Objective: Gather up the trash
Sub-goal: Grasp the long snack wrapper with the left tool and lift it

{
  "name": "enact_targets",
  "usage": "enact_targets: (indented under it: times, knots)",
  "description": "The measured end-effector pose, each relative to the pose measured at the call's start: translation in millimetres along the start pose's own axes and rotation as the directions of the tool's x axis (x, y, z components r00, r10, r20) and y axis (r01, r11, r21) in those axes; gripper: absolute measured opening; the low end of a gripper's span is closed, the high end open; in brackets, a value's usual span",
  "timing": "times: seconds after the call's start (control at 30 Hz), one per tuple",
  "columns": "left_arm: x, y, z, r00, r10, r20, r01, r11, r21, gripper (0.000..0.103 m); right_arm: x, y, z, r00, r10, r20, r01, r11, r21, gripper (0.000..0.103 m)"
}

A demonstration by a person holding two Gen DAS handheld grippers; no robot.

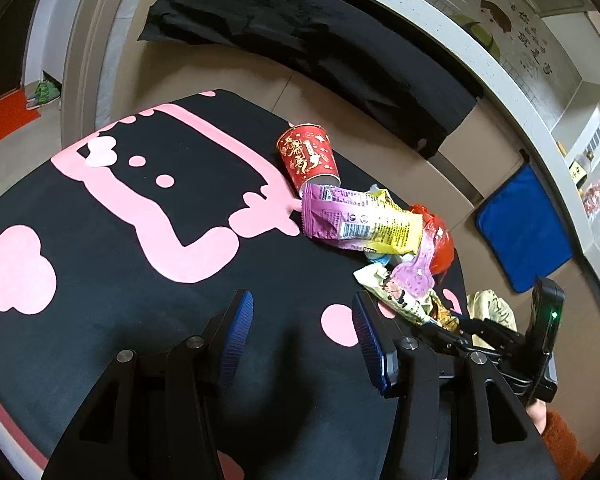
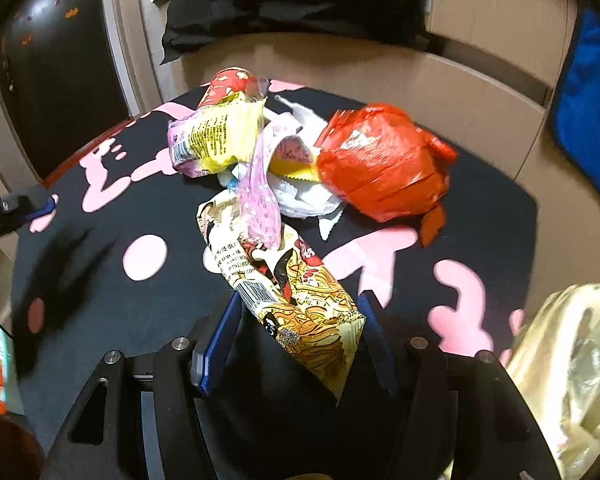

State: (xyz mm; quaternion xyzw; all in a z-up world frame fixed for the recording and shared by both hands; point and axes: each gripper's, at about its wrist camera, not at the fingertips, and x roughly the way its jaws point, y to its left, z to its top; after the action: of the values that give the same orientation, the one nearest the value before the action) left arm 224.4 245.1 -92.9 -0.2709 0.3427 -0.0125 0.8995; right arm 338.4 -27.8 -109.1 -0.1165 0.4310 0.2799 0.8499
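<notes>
Left wrist view: the left hand-held gripper [image 1: 302,344] hangs over the black, pink-patterned bench [image 1: 112,272], its blue-padded jaws spread with only bare cloth between them, so it is released. The trash sits bunched toward the bench's far right edge. A red paper cup [image 1: 310,156] lies on its side at the far edge; touching it is a purple-and-yellow snack wrapper [image 1: 360,220], then a crumpled red wrapper [image 1: 440,236] at the right edge. Nearer lie a pink plastic spoon [image 1: 418,276] and a cream noodle packet [image 1: 400,300]. The right hand-held gripper [image 1: 464,330] reaches in at the right edge, its tips at that packet.

Right wrist view: the right hand-held gripper [image 2: 300,344] straddles the near end of the noodle packet [image 2: 300,300], which lies between the jaws. Whether the pads press on it cannot be told. The pink spoon [image 2: 260,196] rests across the packet's far end. Behind lie the purple-and-yellow wrapper [image 2: 212,136], the red cup [image 2: 224,84], white crumpled paper [image 2: 304,196] and the red wrapper [image 2: 380,160]. A pale bag [image 2: 568,360] shows off the bench's right edge.
</notes>
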Motion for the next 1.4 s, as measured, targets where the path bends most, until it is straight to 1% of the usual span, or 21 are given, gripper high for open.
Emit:
enact_targets:
  times: [0.07,0.2,0.27,0.33,0.4,0.5,0.57,0.67,0.73,0.83,0.93,1.03,1.13,1.23,1.27,1.33,1.4]
  knots:
    - [1,0,-1,1.0,-0.005,-0.004,0.005,1.0,-0.001,0.052,-3,4,-3,0.999,0.045,0.0,-0.045,0.999,0.019,0.055]
    - [1,-4,-3,1.0,-0.024,-0.016,0.024,1.0,0.002,0.052,-12,19,-14,0.994,0.109,-0.021,-0.108,0.994,0.023,0.055]
    - [0,-5,-4,0.999,-0.029,-0.017,0.029,1.0,0.01,0.052,-19,27,-21,0.989,0.146,-0.032,-0.145,0.989,0.028,0.048]
    - [-1,-8,-6,0.999,-0.03,-0.02,0.031,0.999,0.019,0.052,-28,37,-33,0.98,0.192,-0.044,-0.191,0.981,0.034,0.048]
    - [-1,-11,-7,0.999,-0.035,-0.027,0.036,0.999,0.029,0.052,-35,44,-42,0.977,0.207,-0.046,-0.206,0.978,0.029,0.048]
    - [2,-21,-9,0.998,-0.051,-0.046,0.054,0.996,0.073,0.052,-43,51,-57,0.982,0.184,-0.045,-0.183,0.983,0.023,0.049]
    - [6,-32,-9,0.995,-0.074,-0.059,0.082,0.989,0.127,0.052,-48,49,-64,0.986,0.164,-0.031,-0.162,0.986,0.037,0.049]
    - [19,-55,-7,0.987,-0.13,-0.099,0.15,0.961,0.232,0.052,-62,36,-73,0.991,0.13,0.017,-0.131,0.988,0.077,0.051]
    - [29,-70,-6,0.982,-0.144,-0.126,0.176,0.94,0.293,0.052,-72,27,-77,0.994,0.095,0.05,-0.099,0.99,0.097,0.053]
    - [45,-91,-6,0.978,-0.136,-0.156,0.184,0.917,0.354,0.052,-81,19,-81,0.996,0.036,0.079,-0.045,0.993,0.113,0.053]
    - [53,-101,-6,0.979,-0.124,-0.16,0.175,0.914,0.367,0.052,-87,11,-86,0.996,0.016,0.092,-0.029,0.99,0.14,0.053]
    - [54,-105,-9,0.983,-0.109,-0.146,0.157,0.913,0.376,0.052,-89,1,-89,0.995,0.016,0.098,-0.032,0.985,0.17,0.053]
    - [52,-102,-11,0.991,-0.062,-0.121,0.104,0.92,0.377,0.052,-84,-4,-88,0.995,0.028,0.093,-0.045,0.98,0.193,0.053]
    - [46,-84,-6,0.993,-0.048,-0.108,0.079,0.948,0.31,0.052,-83,-3,-86,0.992,0.071,0.101,-0.091,0.974,0.207,0.053]
    - [44,-78,-4,0.993,-0.047,-0.109,0.076,0.955,0.286,0.052,-82,1,-83,0.991,0.085,0.107,-0.105,0.975,0.195,0.053]
    - [37,-63,-2,0.993,-0.04,-0.108,0.064,0.97,0.235,0.052,-80,9,-73,0.989,0.094,0.114,-0.111,0.981,0.159,0.053]
    - [28,-52,-4,0.994,-0.039,-0.104,0.059,0.979,0.196,0.052,-75,16,-61,0.989,0.092,0.114,-0.107,0.985,0.134,0.053]
